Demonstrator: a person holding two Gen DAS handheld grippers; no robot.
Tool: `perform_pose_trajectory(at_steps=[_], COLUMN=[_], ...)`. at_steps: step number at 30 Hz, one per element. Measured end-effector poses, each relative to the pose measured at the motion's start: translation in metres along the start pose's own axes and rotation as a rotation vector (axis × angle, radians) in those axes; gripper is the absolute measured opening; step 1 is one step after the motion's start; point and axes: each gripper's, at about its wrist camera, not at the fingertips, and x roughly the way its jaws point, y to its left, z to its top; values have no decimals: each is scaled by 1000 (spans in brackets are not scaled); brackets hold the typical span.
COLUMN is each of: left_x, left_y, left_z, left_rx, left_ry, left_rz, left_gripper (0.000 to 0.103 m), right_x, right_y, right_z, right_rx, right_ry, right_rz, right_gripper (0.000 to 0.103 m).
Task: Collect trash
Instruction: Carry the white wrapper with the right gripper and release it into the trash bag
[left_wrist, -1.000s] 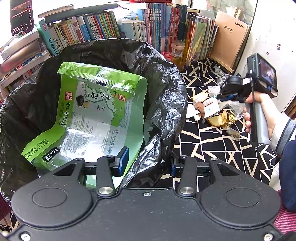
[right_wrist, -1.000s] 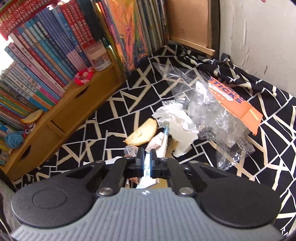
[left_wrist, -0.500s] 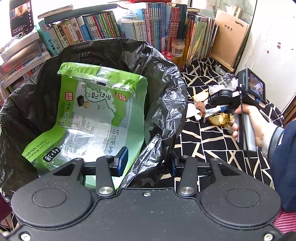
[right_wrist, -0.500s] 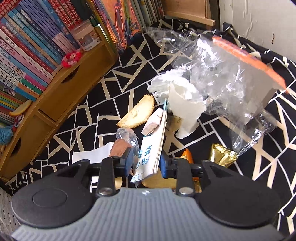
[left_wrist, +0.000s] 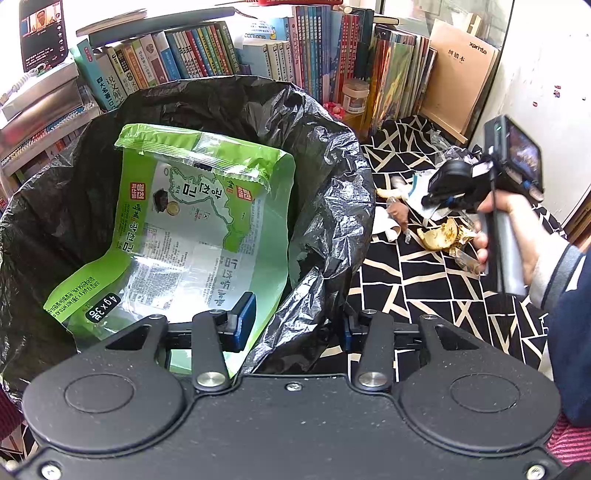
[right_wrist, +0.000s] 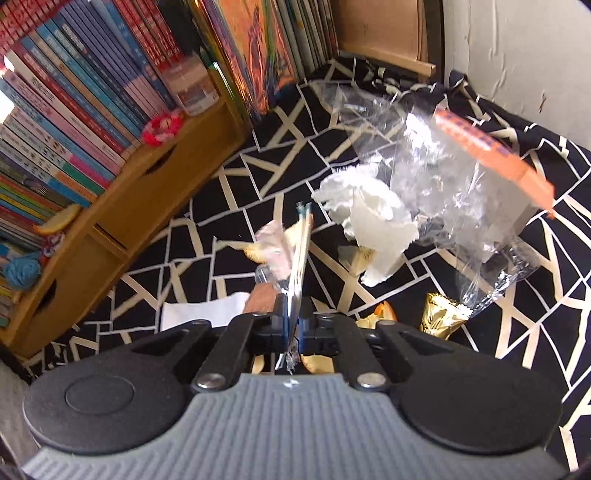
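My left gripper (left_wrist: 295, 325) is shut on the bunched rim of the black trash bag (left_wrist: 332, 192), holding it open. A large green wrapper (left_wrist: 192, 229) lies inside the bag. My right gripper (right_wrist: 291, 325), held by a hand over the trash pile on the patterned cloth, is shut on a thin blue-and-white packet (right_wrist: 300, 254) that stands edge-on between the pads. In the left wrist view the right gripper (left_wrist: 432, 195) hovers over the same pile. Around it lie a crumpled white tissue (right_wrist: 369, 218), a clear plastic bag with an orange label (right_wrist: 461, 177) and a gold foil wrapper (right_wrist: 439, 317).
A black cloth with pale lines (right_wrist: 229, 206) covers the surface. A wooden drawer unit (right_wrist: 122, 221) and rows of books (left_wrist: 207, 48) stand behind. A white wall (right_wrist: 524, 55) closes the right side. A white paper (right_wrist: 207, 314) and peel scraps (left_wrist: 439, 234) lie near the pile.
The right gripper dropped toward the pile, opened around the blue-and-white packet, then closed on it. The left gripper and the bag have not moved.
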Motion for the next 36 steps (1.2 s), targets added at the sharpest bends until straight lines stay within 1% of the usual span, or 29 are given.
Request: perform_pose_trajectory(at_steps=[5,10,12,15,17,21,22,25,26,28,31,36], left_x=[0,0,0,0,-1,-1,-1,-1,-1,-1,-1,-1], left_y=[0,0,0,0,0,0,0,0,0,0,0,0], left_z=[0,-1,-1,-1,-1,-1,-1,-1,-1,-1,-1,-1], left_rx=[1,1,1,1,2,2,2,2,2,2,2,2], left_ry=[-1,-1,-2,-2,-2,-2,-2,-3,-3,-2,-2,-3], left_rz=[0,0,0,1,1,1,1,1,1,2,1,2], left_gripper=[42,42,42,42,42,42,42,42,42,43,43,43], right_x=[-31,-61,-73,-96,-114,-147,-155,-173,-178,-184,-181,-167], right_y=[2,5,7,13,24,52,62,87,96,111,129,141], right_z=[7,11,14,18,20,15,12,1,-3,-11,-25,-41], right_rx=[39,80,99,118,92,-5,-41,-149,-189,-253,-312,-360], right_ry=[-42,-88,-106,-148,-174,-188,-182,-157,-148,-125,-64,9], right_rz=[46,139,197,370,476,696,768,916,942,966,992,964], right_gripper=[7,6,6,6,6,6,7,7,7,7,7,10])
